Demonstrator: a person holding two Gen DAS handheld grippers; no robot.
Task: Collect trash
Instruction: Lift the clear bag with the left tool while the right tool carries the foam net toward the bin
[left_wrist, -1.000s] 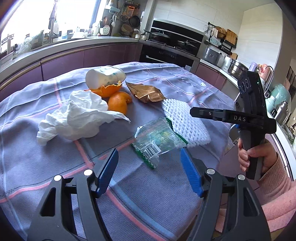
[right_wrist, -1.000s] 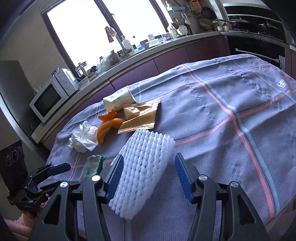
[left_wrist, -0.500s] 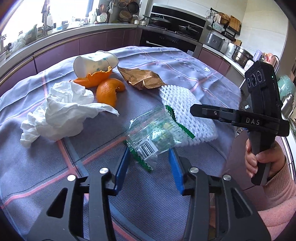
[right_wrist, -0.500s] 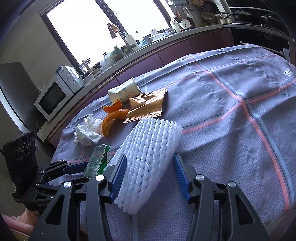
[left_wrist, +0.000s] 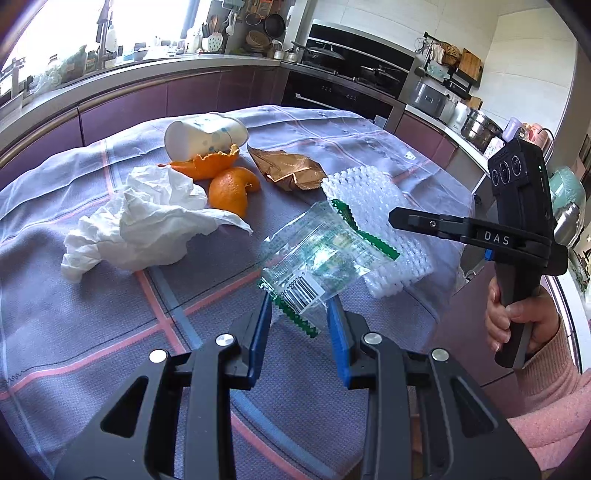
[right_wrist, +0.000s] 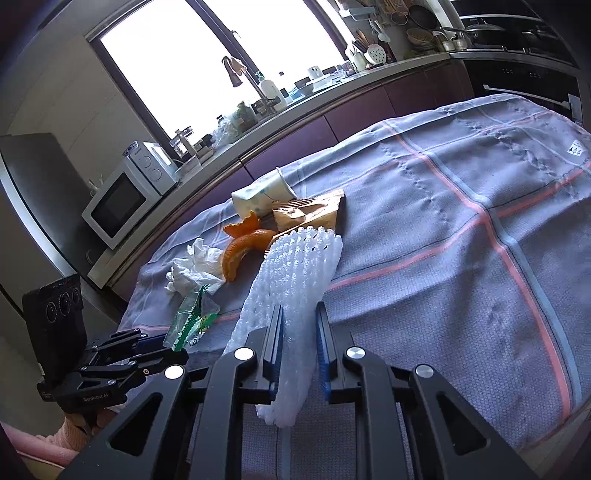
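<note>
At the tabletop's (left_wrist: 92, 332) near edge: left gripper (left_wrist: 298, 325) jaws pinching the crinkly wrapper's (left_wrist: 317, 258) corner; right gripper (right_wrist: 298, 350) jaws squeezing the foam net's (right_wrist: 295, 273) end; both featherlight, soft, likely slippery

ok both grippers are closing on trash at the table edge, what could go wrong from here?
1. The left gripper holds only the near corner of the clear plastic wrapper; thin, slick film could slip out on lifting.
2. The wrapper overlaps the white foam net that the right gripper pinches, so pulling one may drag the other.
3. The foam net overhangs the tablecloth edge; a lost grip likely drops it off the table.
</note>
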